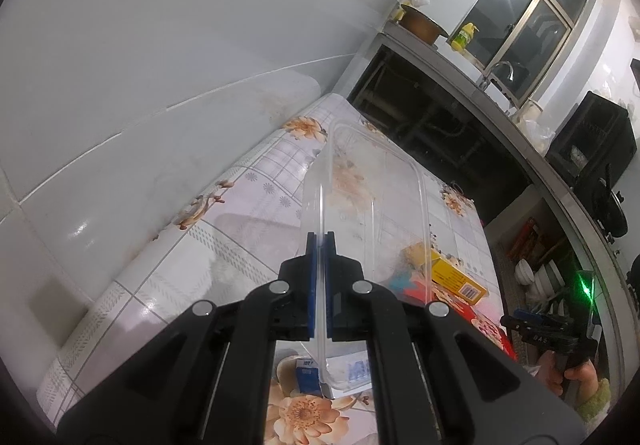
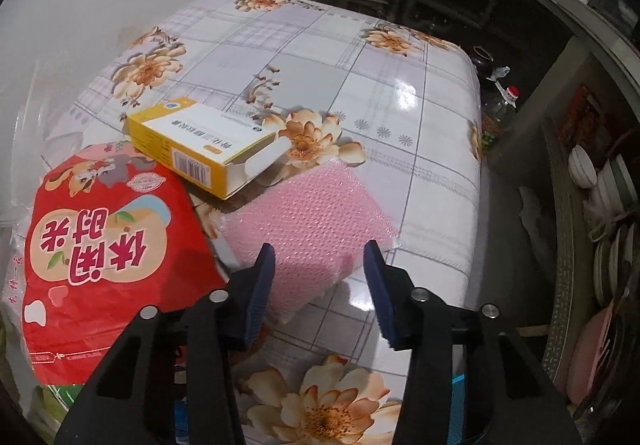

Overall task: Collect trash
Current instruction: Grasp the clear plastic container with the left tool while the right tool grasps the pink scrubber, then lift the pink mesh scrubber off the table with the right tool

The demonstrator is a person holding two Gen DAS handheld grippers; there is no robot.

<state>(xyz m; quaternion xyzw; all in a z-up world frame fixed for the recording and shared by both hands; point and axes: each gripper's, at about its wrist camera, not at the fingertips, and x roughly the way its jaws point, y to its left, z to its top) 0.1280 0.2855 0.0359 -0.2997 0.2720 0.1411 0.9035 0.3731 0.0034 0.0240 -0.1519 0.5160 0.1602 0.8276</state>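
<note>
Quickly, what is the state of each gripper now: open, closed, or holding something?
Left gripper: closed on the rim of the clear plastic container.
Right gripper: open, holding nothing, its fingers on either side of the pink bubble wrap.

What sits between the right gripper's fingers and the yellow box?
The pink bubble-wrap sheet covers that stretch in the right wrist view: its near end lies between the open right gripper fingers, and its far edge meets the yellow box.

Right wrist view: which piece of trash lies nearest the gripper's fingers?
The pink bubble wrap, right ahead of the open right gripper; box and red bag lie farther left.
</note>
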